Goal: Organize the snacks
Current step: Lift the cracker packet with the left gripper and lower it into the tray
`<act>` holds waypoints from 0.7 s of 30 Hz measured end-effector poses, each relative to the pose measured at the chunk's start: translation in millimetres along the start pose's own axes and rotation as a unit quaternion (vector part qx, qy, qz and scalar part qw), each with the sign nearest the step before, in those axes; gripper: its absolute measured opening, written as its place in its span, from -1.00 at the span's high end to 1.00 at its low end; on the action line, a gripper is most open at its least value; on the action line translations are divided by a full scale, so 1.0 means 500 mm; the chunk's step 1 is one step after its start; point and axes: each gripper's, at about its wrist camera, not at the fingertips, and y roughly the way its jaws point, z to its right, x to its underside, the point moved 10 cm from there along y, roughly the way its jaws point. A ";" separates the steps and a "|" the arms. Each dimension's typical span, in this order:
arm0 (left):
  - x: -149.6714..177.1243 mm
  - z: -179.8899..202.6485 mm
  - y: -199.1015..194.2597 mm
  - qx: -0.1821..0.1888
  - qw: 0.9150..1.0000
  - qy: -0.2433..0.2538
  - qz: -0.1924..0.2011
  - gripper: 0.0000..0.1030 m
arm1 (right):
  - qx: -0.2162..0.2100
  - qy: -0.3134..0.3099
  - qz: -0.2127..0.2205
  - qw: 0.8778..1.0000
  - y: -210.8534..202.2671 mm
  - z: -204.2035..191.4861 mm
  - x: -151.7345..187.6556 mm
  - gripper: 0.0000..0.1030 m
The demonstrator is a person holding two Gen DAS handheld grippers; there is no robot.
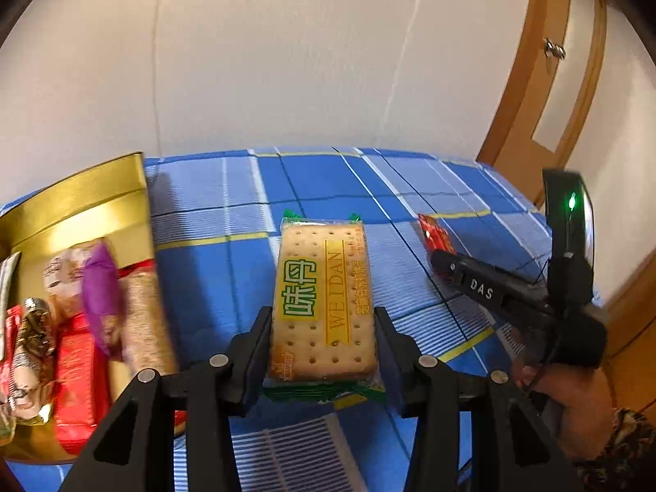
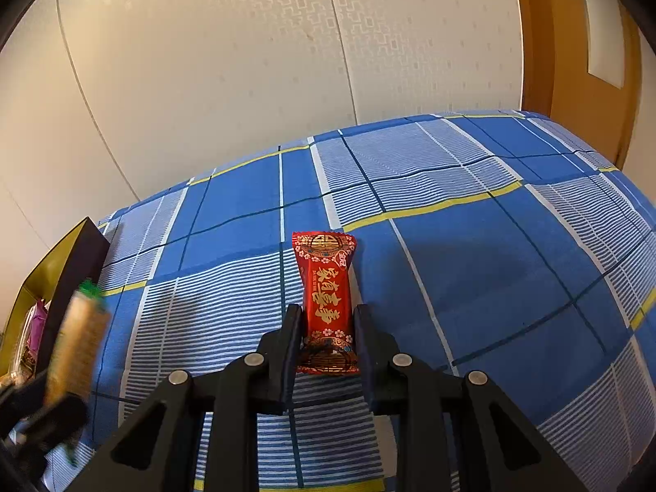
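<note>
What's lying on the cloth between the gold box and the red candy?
Nothing lies there: in the right wrist view only bare checked cloth stretches from the gold box to the red candy; the cracker pack is carried above it.

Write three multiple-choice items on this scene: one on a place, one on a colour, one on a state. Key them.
1. Where is the gold cardboard box in the left wrist view?
A. left of the cracker packet
B. right of it
C. under it

2. What colour is the small candy wrapper?
A. green
B. red
C. purple

3. How is the clear-wrapped rectangular cracker packet?
A. lying in the box
B. loose on the blue checked cloth
C. clamped by the left gripper

Key: 1 A, box at left edge; 2 B, red with gold print; 3 C, fingers press both sides.
</note>
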 end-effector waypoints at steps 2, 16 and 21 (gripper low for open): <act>-0.007 -0.018 -0.015 -0.004 1.000 -0.011 0.007 0.08 | 0.001 -0.002 0.000 1.000 0.000 0.000 0.000 0.50; -0.054 -0.238 -0.115 -0.069 0.991 -0.108 0.047 0.08 | -0.005 0.002 0.004 1.000 -0.002 0.002 0.000 0.51; -0.043 -0.357 -0.117 -0.117 0.981 -0.151 0.031 0.08 | -0.011 -0.010 0.007 1.000 -0.004 -0.010 0.001 0.51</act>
